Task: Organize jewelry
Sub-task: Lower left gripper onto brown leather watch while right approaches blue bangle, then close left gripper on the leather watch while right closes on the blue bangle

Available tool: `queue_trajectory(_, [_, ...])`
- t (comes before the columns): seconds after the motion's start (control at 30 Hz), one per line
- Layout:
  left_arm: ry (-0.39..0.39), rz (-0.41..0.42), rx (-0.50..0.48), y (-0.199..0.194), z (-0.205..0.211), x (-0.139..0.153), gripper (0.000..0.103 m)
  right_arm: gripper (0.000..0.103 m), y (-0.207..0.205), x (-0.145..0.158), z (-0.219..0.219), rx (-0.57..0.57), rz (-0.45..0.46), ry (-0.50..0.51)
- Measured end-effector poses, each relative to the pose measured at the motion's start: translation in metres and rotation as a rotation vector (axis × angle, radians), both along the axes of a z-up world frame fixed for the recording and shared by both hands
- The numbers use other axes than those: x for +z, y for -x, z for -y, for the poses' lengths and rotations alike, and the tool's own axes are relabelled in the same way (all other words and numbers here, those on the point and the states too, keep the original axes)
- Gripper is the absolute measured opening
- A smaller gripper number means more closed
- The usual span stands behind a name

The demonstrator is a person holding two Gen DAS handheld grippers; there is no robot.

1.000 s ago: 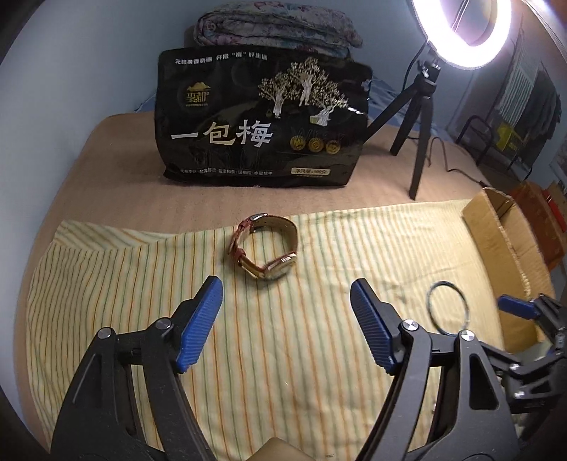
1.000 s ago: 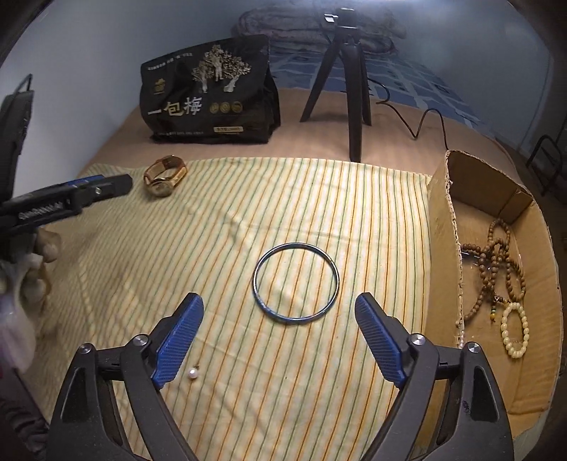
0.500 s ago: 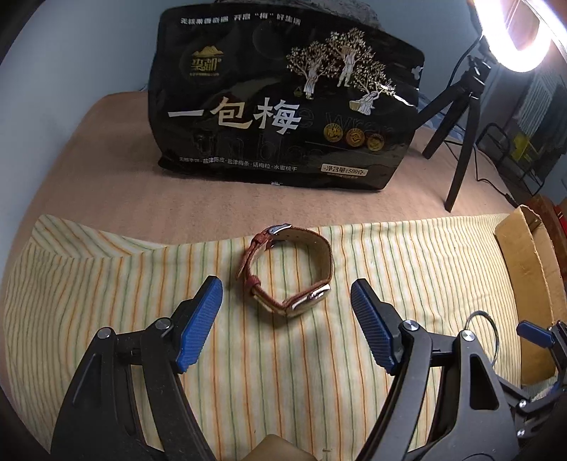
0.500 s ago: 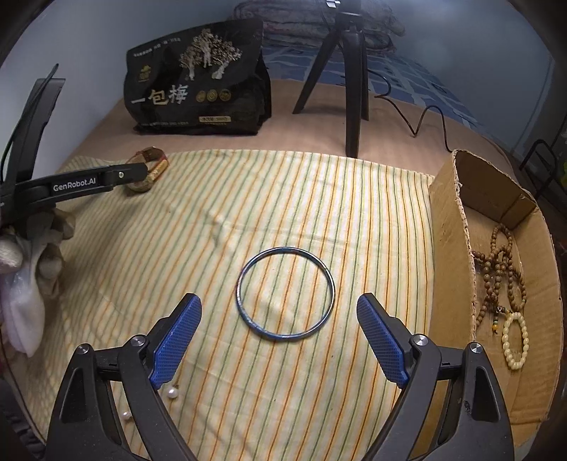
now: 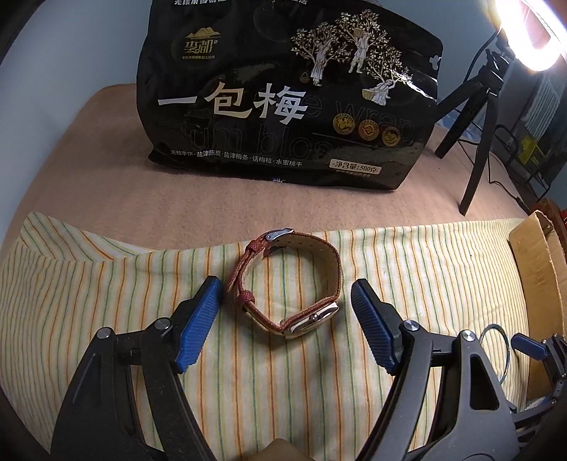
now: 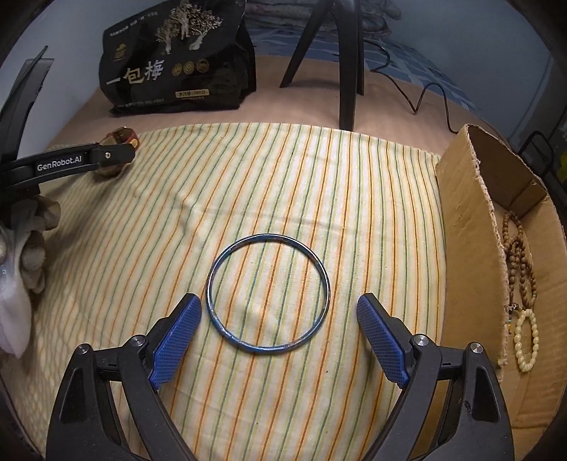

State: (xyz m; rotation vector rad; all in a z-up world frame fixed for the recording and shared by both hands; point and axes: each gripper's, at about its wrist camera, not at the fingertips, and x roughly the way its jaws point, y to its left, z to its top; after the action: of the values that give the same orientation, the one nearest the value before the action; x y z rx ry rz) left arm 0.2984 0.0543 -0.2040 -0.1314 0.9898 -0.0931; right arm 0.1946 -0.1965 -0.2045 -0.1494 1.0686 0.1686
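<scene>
A red-strapped wristwatch [image 5: 320,319] with a gold case lies on the striped cloth [image 5: 106,283]. My left gripper [image 5: 287,319] is open with a finger on each side of it, not touching. A thin blue bangle [image 6: 268,292] lies flat on the cloth in the right wrist view. My right gripper [image 6: 280,335] is open, its fingers flanking the bangle's near half. A cardboard box [image 6: 464,227] at the right holds brown bead strings [image 6: 517,255] and a pale bead bracelet [image 6: 528,340]. The watch also shows far left [image 6: 122,136] behind the left gripper.
A large black snack bag [image 5: 283,95] stands behind the cloth. A black tripod [image 6: 340,60] with a ring light [image 5: 531,32] stands at the back, its cable trailing right. The box wall [image 5: 531,262] borders the cloth's right edge.
Both grippers have moved forward and lower. The left now brackets the watch; the right now brackets the bangle. Both stay open.
</scene>
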Motion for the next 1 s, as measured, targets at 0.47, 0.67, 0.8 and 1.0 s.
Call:
queue_trajectory(0.47, [-0.021, 0.025, -0.017, 0.006, 0.003, -0.003, 0.061, 0.090, -0.004, -0.004, -0.002, 0.020, -0.016, 0.015])
queue_trajectory(0.67, [-0.041, 0.039, -0.038, 0.016, 0.007, 0.003, 0.059, 0.079, -0.001, -0.003, -0.003, 0.035, -0.013, 0.006])
queue_trajectory(0.8, [-0.057, 0.047, -0.052, 0.019, 0.013, 0.008, 0.059, 0.070, 0.002, 0.000, -0.010, 0.065, -0.004, 0.021])
queue_trajectory(1.0, [-0.066, 0.057, -0.066, 0.026, 0.018, 0.015, 0.058, 0.070, 0.007, 0.002, -0.009, 0.077, 0.001, 0.008])
